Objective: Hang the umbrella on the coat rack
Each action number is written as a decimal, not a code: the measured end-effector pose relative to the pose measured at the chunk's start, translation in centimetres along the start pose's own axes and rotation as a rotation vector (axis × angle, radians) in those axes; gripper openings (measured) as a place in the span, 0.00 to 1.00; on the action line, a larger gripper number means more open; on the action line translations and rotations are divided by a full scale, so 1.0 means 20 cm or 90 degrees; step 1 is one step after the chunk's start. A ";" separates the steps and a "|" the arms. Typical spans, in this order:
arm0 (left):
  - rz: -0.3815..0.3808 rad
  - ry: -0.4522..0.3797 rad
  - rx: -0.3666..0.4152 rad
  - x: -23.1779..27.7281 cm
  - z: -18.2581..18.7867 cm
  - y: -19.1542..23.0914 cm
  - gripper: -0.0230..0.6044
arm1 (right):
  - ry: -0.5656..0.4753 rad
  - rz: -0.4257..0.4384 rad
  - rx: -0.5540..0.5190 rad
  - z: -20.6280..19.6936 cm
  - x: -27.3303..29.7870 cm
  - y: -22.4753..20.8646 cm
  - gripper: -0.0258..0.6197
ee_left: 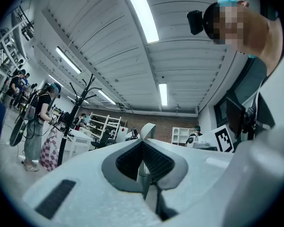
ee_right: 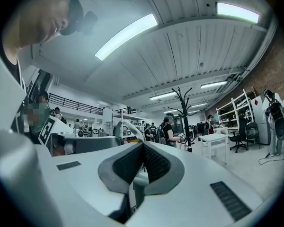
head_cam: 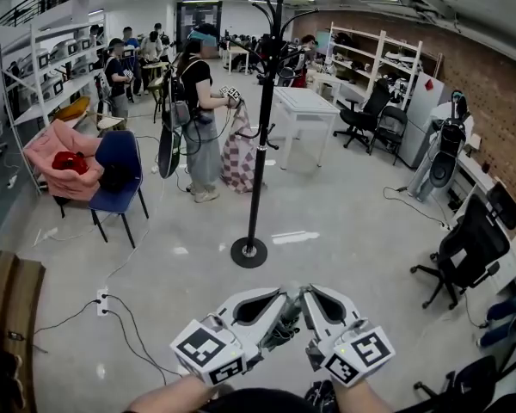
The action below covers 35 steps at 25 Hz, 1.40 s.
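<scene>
The black coat rack (head_cam: 260,119) stands on the floor straight ahead, on a round base (head_cam: 248,252), with bare hooks at the top. It also shows far off in the left gripper view as the coat rack (ee_left: 72,117) and in the right gripper view as the coat rack (ee_right: 184,112). My left gripper (head_cam: 282,299) and right gripper (head_cam: 310,294) are close together at the bottom, tips nearly meeting. A dark folded umbrella (head_cam: 283,325) lies between them. Each gripper is shut on a pale part of it, the left gripper (ee_left: 143,143) and the right gripper (ee_right: 143,145) alike.
A person with grippers (head_cam: 199,119) and a checkered bag (head_cam: 238,157) stand just left of the rack. A white table (head_cam: 305,101) is behind it, a blue chair (head_cam: 119,170) to the left, an office chair (head_cam: 469,248) to the right. Cables and a power strip (head_cam: 103,304) lie near my left.
</scene>
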State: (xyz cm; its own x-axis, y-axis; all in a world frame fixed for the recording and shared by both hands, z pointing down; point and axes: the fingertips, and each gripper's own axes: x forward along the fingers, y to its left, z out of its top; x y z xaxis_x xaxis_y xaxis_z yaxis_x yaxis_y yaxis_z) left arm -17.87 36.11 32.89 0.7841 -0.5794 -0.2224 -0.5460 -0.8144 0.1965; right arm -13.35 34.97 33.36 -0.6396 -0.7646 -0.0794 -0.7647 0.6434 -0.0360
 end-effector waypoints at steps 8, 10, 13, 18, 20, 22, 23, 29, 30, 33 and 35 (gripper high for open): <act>-0.009 0.004 -0.005 -0.06 0.01 0.13 0.05 | -0.007 -0.023 0.006 -0.02 0.13 0.03 0.05; -0.009 0.005 -0.010 -0.05 0.02 0.17 0.05 | -0.006 -0.022 0.012 -0.02 0.16 0.01 0.05; -0.002 0.006 -0.005 -0.01 0.03 0.22 0.05 | -0.016 -0.004 0.012 -0.02 0.22 -0.01 0.05; 0.018 0.010 0.008 0.10 0.03 0.29 0.05 | -0.026 0.021 0.018 -0.01 0.30 -0.11 0.05; 0.027 0.012 0.013 0.16 0.03 0.32 0.05 | -0.028 0.033 0.010 0.00 0.33 -0.17 0.05; 0.035 0.012 0.019 0.24 0.03 0.36 0.05 | -0.032 0.045 0.005 0.02 0.36 -0.24 0.05; 0.041 0.012 0.020 0.28 0.03 0.38 0.05 | -0.034 0.050 0.006 0.02 0.37 -0.29 0.05; 0.067 0.016 0.020 0.53 0.01 0.46 0.05 | -0.036 0.072 0.008 0.05 0.43 -0.54 0.05; 0.069 0.017 0.022 0.57 0.00 0.47 0.05 | -0.037 0.074 0.008 0.05 0.43 -0.59 0.05; 0.072 0.023 0.023 0.70 -0.02 0.51 0.05 | -0.037 0.077 0.009 0.06 0.47 -0.72 0.05; 0.074 0.027 0.021 0.77 -0.04 0.53 0.05 | -0.034 0.078 0.009 0.05 0.48 -0.80 0.05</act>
State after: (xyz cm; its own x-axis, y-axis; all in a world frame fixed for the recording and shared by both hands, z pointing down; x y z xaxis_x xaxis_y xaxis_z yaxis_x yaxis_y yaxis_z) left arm -11.30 18.53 32.34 0.7261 -0.6690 -0.1586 -0.6433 -0.7425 0.1866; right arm -7.19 17.31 32.10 -0.7225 -0.6777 -0.1371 -0.6799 0.7324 -0.0373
